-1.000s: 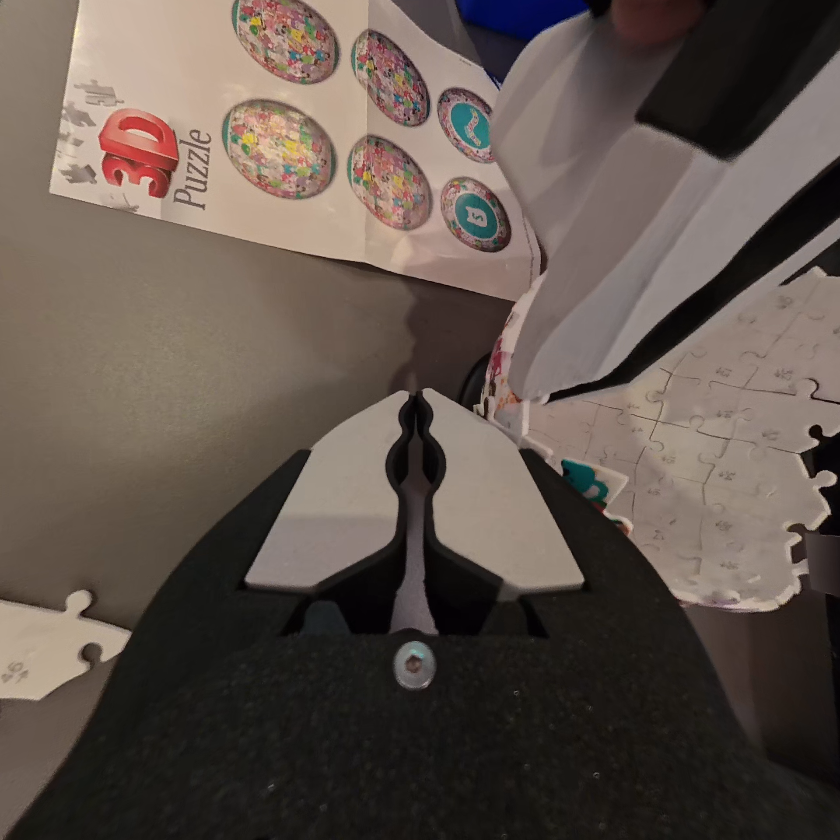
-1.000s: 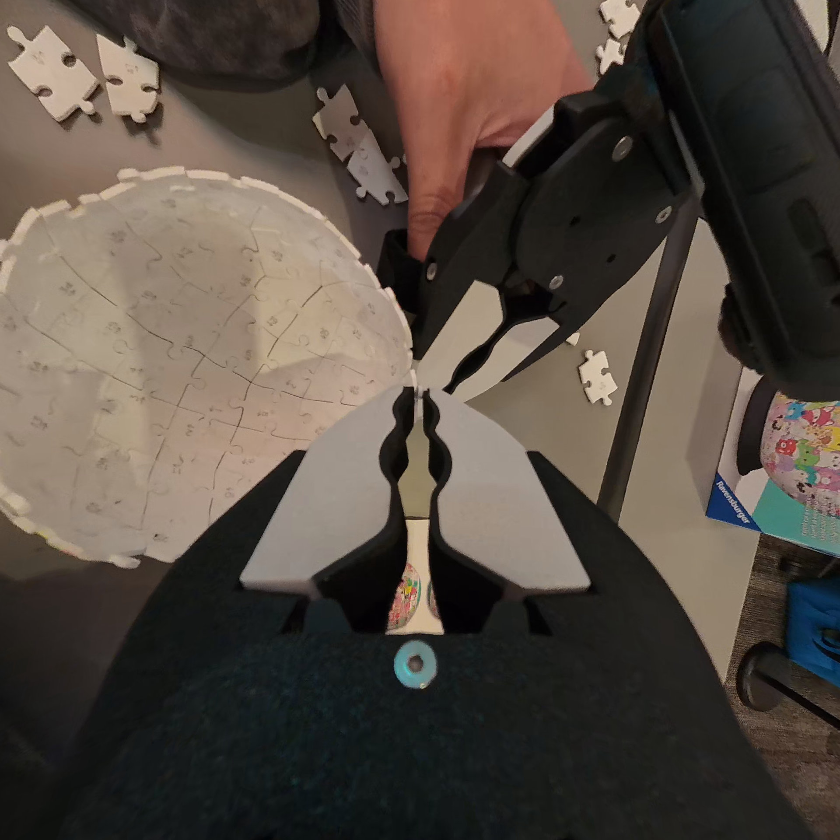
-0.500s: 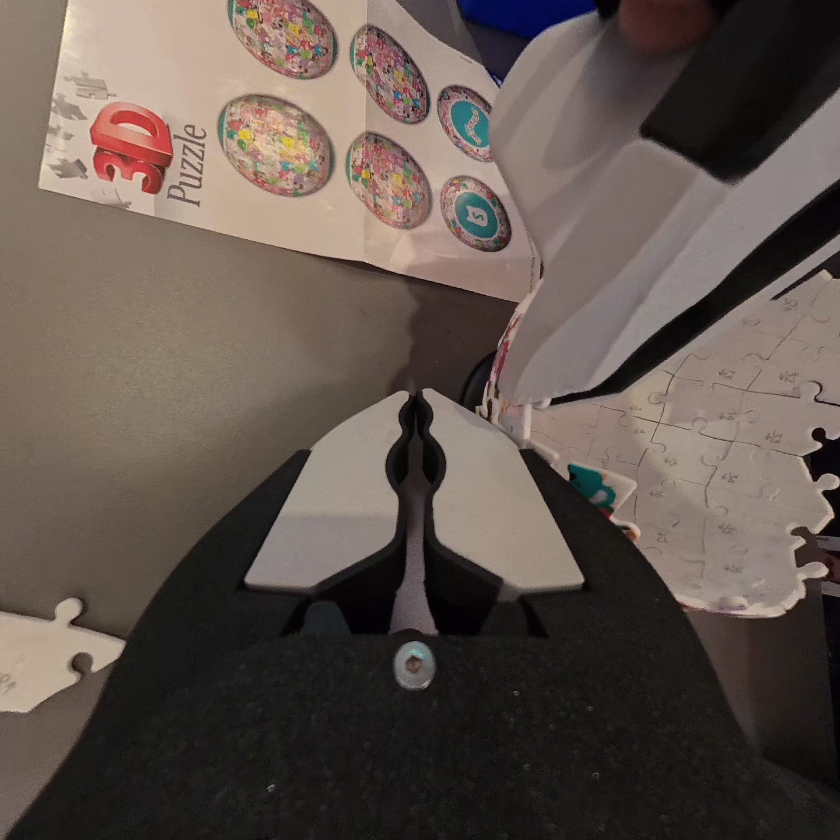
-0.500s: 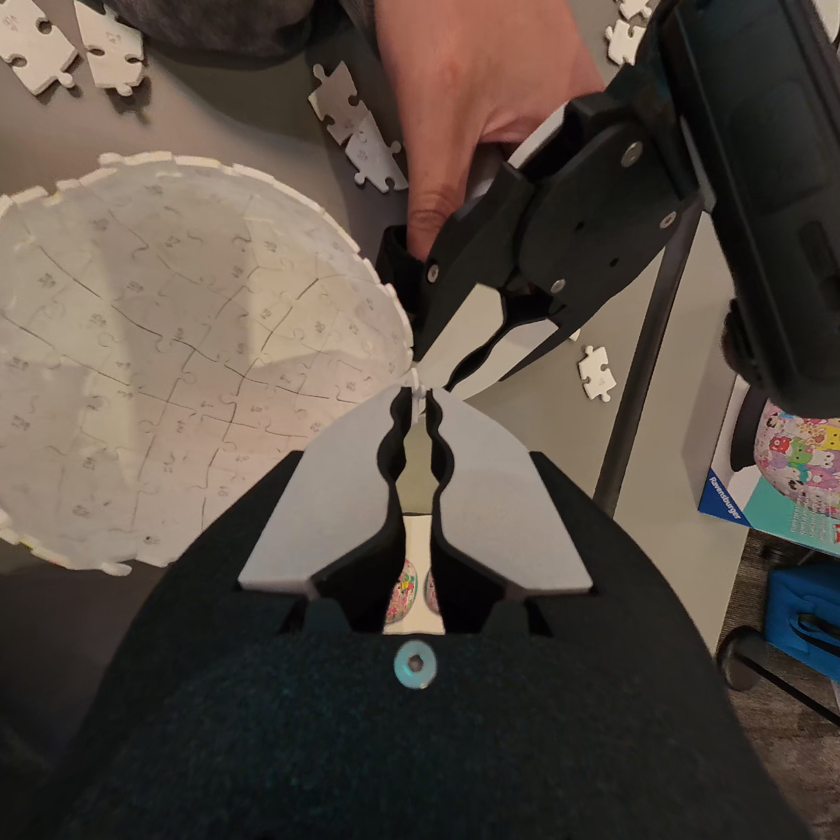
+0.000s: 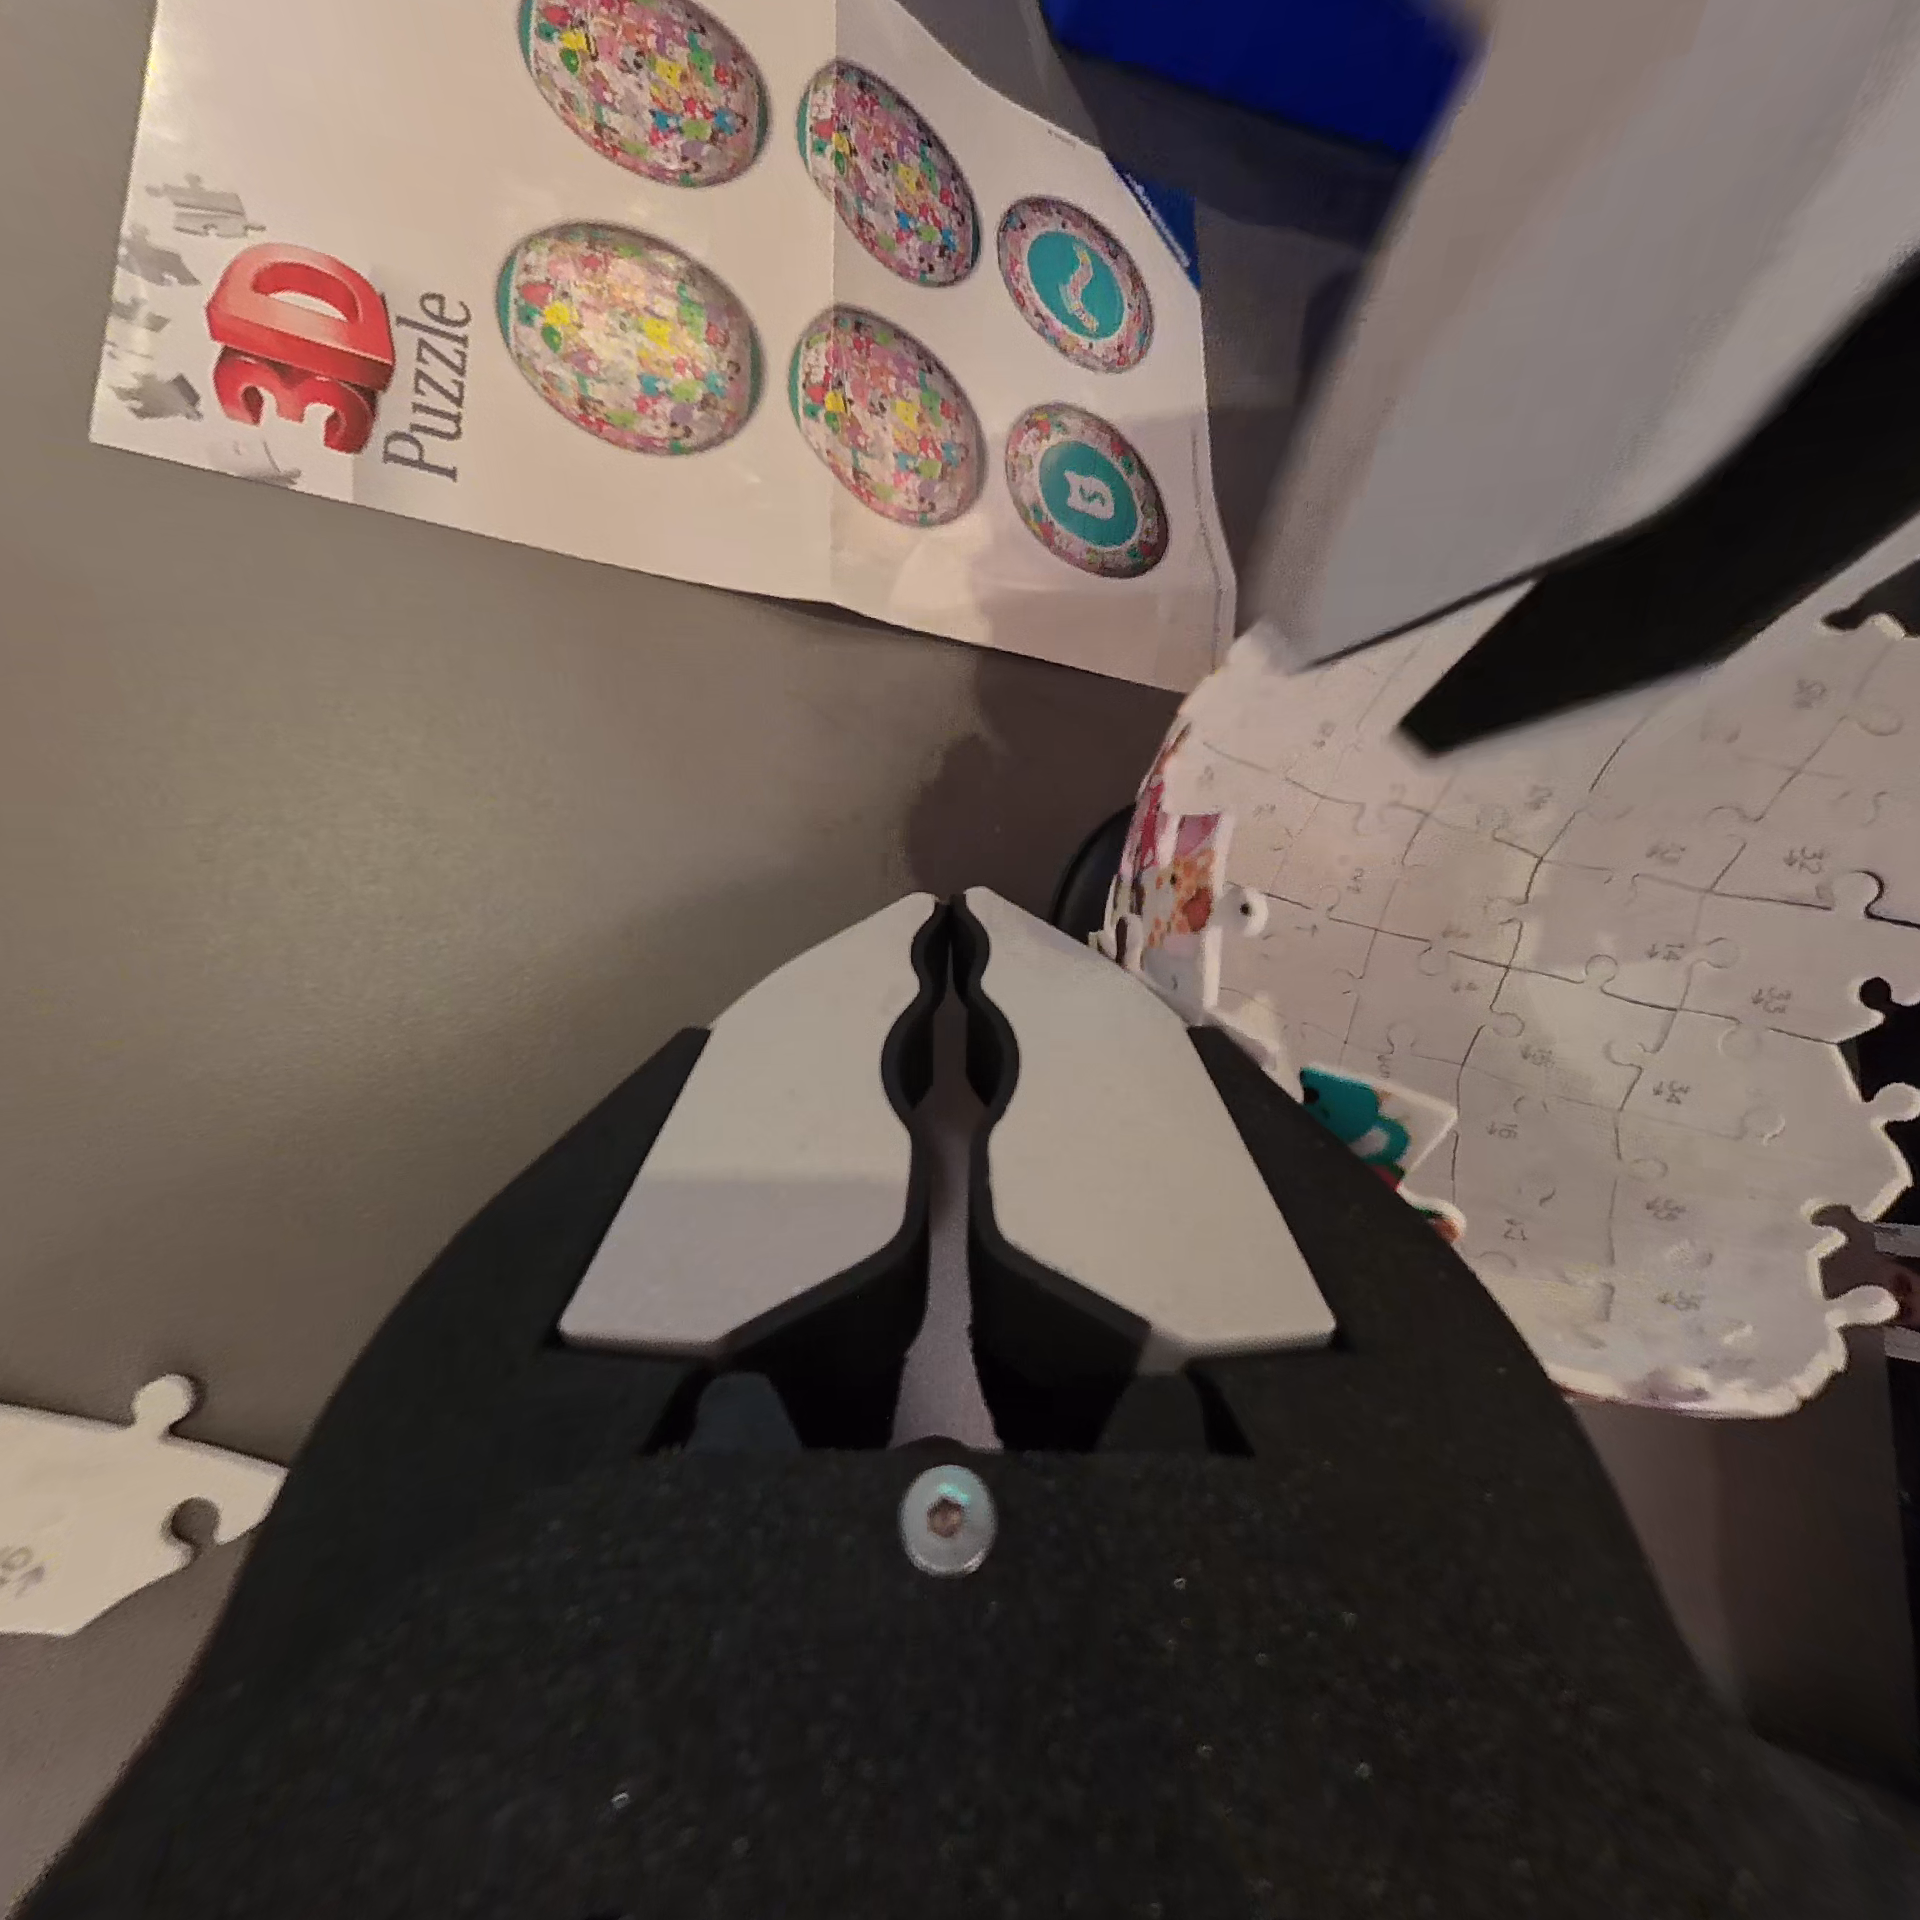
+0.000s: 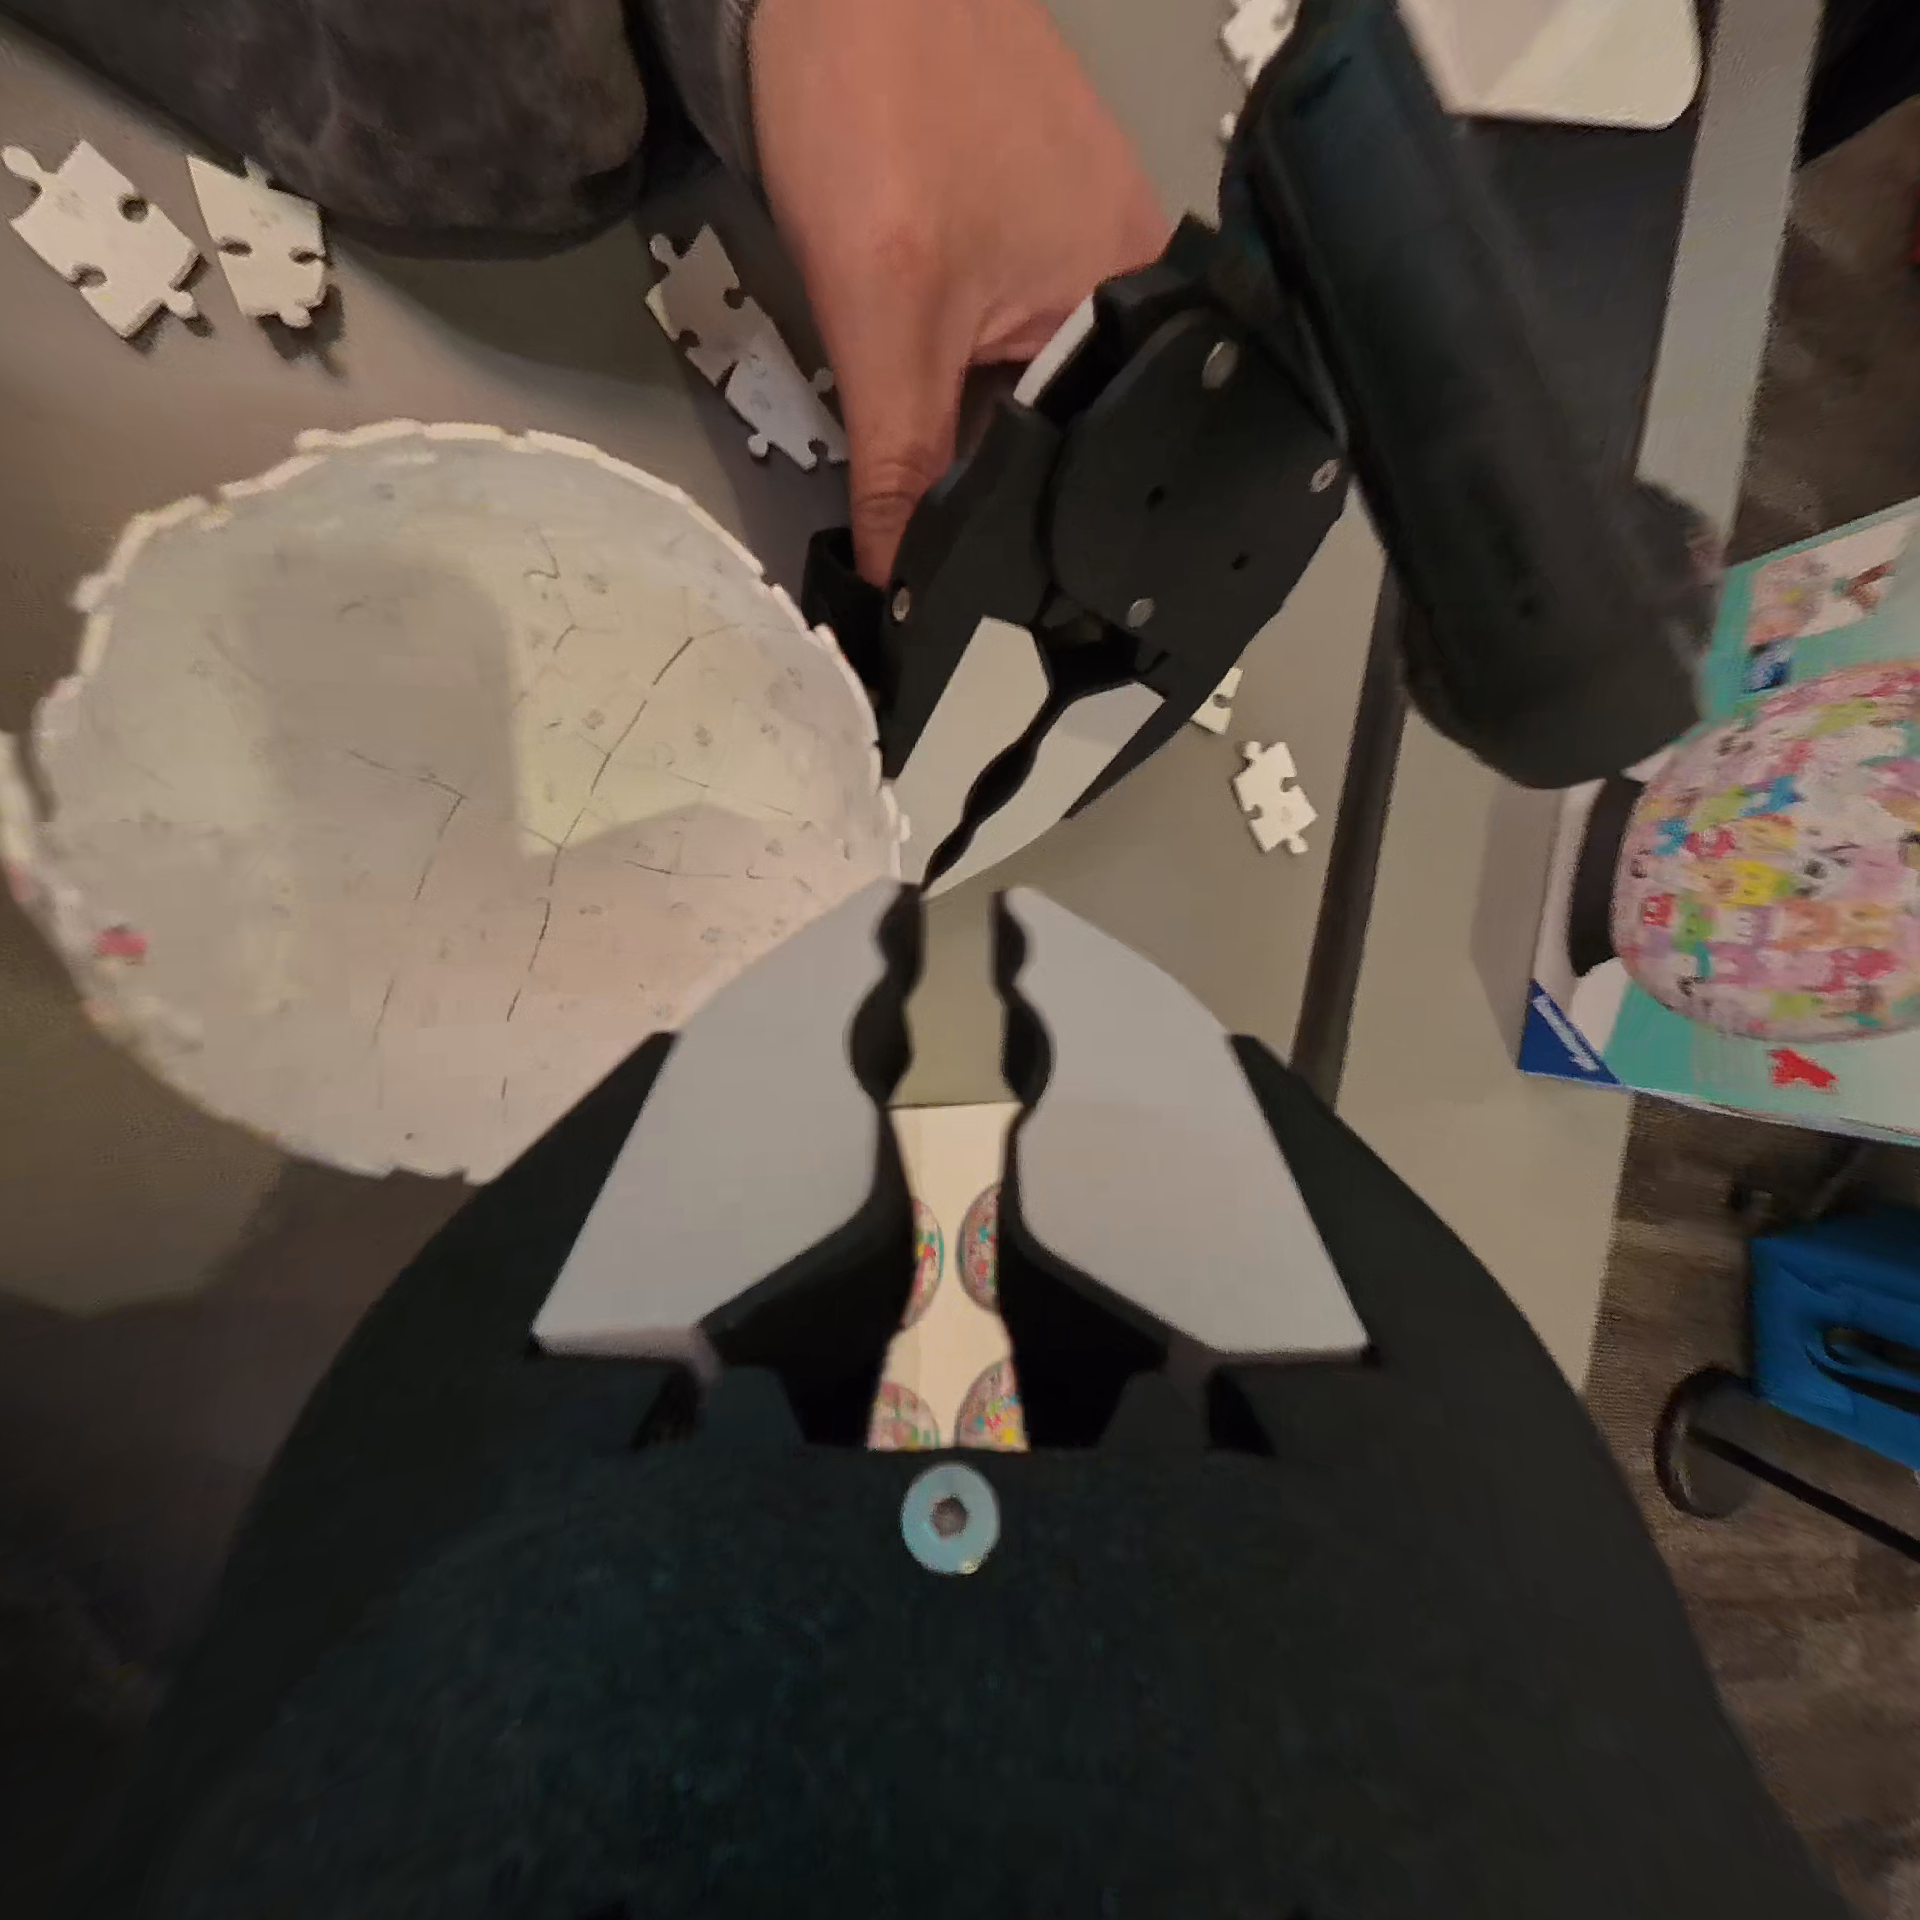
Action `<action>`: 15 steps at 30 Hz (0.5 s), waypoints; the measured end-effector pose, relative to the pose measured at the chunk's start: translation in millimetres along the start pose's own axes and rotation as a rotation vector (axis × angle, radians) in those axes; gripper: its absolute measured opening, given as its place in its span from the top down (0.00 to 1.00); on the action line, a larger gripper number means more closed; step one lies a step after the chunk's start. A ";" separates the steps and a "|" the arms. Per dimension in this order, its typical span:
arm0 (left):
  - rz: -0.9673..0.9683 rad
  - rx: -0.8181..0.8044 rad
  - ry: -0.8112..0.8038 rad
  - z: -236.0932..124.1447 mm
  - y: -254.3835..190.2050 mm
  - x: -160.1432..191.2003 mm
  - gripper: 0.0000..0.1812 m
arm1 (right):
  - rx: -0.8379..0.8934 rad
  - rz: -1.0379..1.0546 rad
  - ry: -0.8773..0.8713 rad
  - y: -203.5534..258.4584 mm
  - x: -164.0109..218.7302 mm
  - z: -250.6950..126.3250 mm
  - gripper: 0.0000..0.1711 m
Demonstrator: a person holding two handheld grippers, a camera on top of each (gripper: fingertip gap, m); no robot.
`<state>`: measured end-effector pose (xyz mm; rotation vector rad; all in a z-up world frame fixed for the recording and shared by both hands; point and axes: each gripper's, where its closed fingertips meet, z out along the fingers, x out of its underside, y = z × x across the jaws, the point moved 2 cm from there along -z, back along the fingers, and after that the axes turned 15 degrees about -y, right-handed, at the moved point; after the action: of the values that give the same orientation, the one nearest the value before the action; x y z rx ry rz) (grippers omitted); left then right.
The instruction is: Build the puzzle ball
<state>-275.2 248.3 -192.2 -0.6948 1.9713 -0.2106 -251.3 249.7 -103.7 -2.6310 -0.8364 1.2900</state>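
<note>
Since half a second ago the right gripper (image 6: 954,902) has parted its jaws to a narrow gap and let go of the rim it was pinching, while the puzzle half-shell (image 6: 416,810) has swung a little. The left gripper (image 5: 953,914) remains closed, nothing visibly between its tips; whether a thin rim edge is caught there is hard to tell from either view.

The half-shell sits on the grey table (image 5: 416,831), open side toward the right wrist camera, just right of the left gripper. It looks light but fragile: thin curved plastic pieces, held only by their tabs, likely to pop apart if squeezed across the bowl. The toothed rim, pinched at a single piece, seems the safest hold.

Loose pieces (image 6: 748,353) lie scattered on the smooth table, with a folded instruction sheet (image 5: 665,312) beyond the left gripper. At the table's edge rest the puzzle box (image 6: 1766,883), a dark table leg (image 6: 1351,831), and a blue bin (image 6: 1829,1330) on the floor.
</note>
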 end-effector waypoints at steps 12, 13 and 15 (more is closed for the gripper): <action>0.010 0.036 0.038 10.3 0.3 -1.9 1.00 | -0.160 0.063 0.433 36.6 1.0 22.7 1.00; 0.010 0.040 0.039 10.9 0.1 -1.8 1.00 | -0.169 0.058 0.450 38.1 3.5 25.8 1.00; 0.009 0.048 0.043 11.8 0.1 -1.8 1.00 | -0.206 0.050 0.469 43.1 8.9 31.6 1.00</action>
<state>-264.5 251.1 -196.7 -0.6547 2.0030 -0.2688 -252.1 213.1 -143.6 -2.9444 -0.8614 0.5678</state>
